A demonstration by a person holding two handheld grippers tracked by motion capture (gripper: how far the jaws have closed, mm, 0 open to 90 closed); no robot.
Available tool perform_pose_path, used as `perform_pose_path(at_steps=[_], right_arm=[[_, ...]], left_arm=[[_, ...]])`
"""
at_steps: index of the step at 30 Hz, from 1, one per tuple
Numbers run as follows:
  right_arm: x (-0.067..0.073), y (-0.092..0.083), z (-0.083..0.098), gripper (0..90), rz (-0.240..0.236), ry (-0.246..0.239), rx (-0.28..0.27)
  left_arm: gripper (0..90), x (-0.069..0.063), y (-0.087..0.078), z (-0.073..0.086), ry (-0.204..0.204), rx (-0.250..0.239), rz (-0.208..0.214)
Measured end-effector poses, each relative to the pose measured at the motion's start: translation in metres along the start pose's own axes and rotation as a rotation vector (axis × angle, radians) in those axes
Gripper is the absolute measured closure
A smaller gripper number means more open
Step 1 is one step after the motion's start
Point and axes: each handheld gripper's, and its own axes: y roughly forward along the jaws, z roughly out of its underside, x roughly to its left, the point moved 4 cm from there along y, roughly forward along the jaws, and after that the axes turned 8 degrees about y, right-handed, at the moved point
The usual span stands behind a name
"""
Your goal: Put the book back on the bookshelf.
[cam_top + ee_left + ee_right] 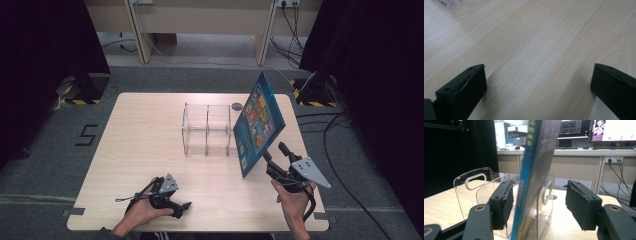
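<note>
Book (pixel 259 120) leans tilted against the clear rack (pixel 207 129) on the worktop (pixel 140 150), between the right claw's (pixel 537 205) parted, unpressing pads; unsupported, it may topple. Left claw (pixel 537 87) rests wide, empty.

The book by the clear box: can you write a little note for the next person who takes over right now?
Left gripper: open, holding nothing, low over the table near its front edge.
Right gripper: jaws apart around the book, pads not pressing it.
Book: tilted, leaning against the right end of the clear rack, bottom edge on the table.
Done: book brought to the rack.
Left: probably stand it in a slot; the slots look empty.
</note>
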Motion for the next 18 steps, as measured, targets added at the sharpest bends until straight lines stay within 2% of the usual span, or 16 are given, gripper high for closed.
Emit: perform_pose_path(at_steps=[5,18], right_arm=[[-0.006,-0.007,0.003,38.0,0.005,0.012,0.012],[-0.007,-0.015,0.019,33.6,-0.044,0.045,0.060]], left_arm=[[0.0,0.000,0.000,0.000,0.003,0.002,0.000],[0.0,0.000,0.000,0.000,0.001,0.001,0.000]])
